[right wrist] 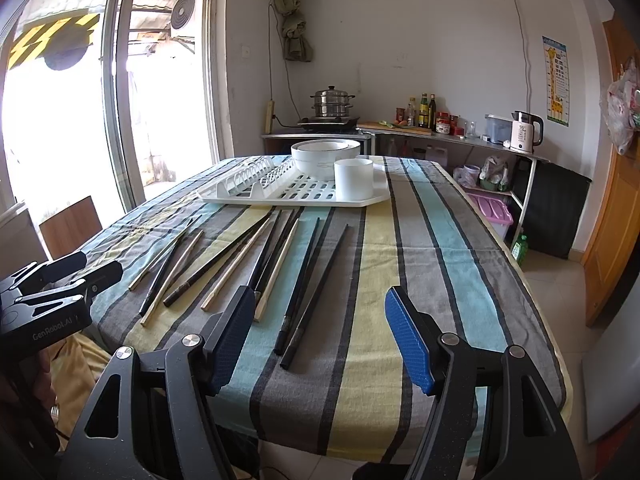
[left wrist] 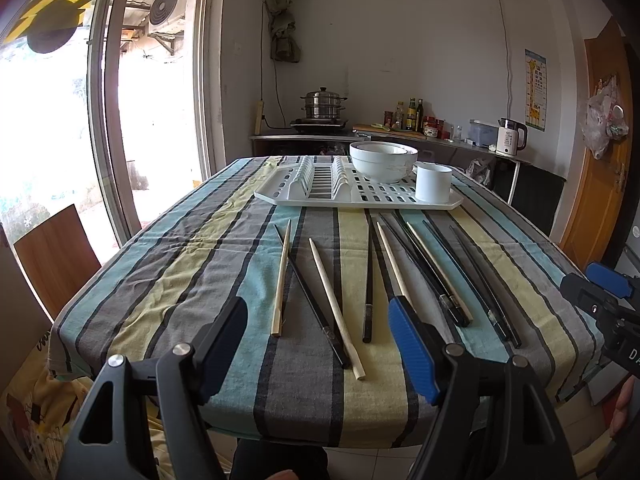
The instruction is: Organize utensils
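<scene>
Across the worktop's blue, yellow and grey striped cloth (left wrist: 224,264) lay a loose row of black and pale wooden chopsticks (left wrist: 336,300), between the near edge and the white plastic slotted drying tray (left wrist: 280,196). On that tray stood stacked white ceramic bowls (left wrist: 383,162) and, just beside them, a white cylindrical cup (left wrist: 433,183). Both blue-padded tongs hovered over the near edge with jaws spread wide and nothing between them: the left tongs (left wrist: 320,346) before the middle chopsticks, the right tongs (right wrist: 320,344) before the rightmost black ones (right wrist: 308,280).
</scene>
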### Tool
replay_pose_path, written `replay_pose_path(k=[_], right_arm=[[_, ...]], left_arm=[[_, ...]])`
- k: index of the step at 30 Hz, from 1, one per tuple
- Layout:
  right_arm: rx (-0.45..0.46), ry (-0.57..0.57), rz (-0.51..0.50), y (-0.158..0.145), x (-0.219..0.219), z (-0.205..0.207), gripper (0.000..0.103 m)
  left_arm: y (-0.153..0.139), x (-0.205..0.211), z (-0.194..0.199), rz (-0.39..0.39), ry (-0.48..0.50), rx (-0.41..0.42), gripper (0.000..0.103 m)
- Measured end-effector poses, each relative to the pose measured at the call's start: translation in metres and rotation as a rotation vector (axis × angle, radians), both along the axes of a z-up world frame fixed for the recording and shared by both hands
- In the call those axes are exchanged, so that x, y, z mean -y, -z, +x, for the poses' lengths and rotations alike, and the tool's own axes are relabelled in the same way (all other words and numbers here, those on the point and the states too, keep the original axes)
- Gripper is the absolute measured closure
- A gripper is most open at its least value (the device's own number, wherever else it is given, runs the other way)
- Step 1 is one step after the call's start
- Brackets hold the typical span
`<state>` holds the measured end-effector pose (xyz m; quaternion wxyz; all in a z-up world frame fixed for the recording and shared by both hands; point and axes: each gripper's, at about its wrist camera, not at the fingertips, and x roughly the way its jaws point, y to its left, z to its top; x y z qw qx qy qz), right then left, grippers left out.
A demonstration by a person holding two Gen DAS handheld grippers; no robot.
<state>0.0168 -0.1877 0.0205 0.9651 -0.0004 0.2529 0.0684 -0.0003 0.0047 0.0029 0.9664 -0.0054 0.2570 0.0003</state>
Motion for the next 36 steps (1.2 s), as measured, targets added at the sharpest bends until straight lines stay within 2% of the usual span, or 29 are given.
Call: replay_pose_path(k=[36], right_arm=[[0.006, 0.000, -0.001, -0.0055, 0.0005, -0.0017, 0.035]], left_arm=[[-0.0029, -0.0021, -0.0023, -0.006, -0.004, -0.002, 0.028]])
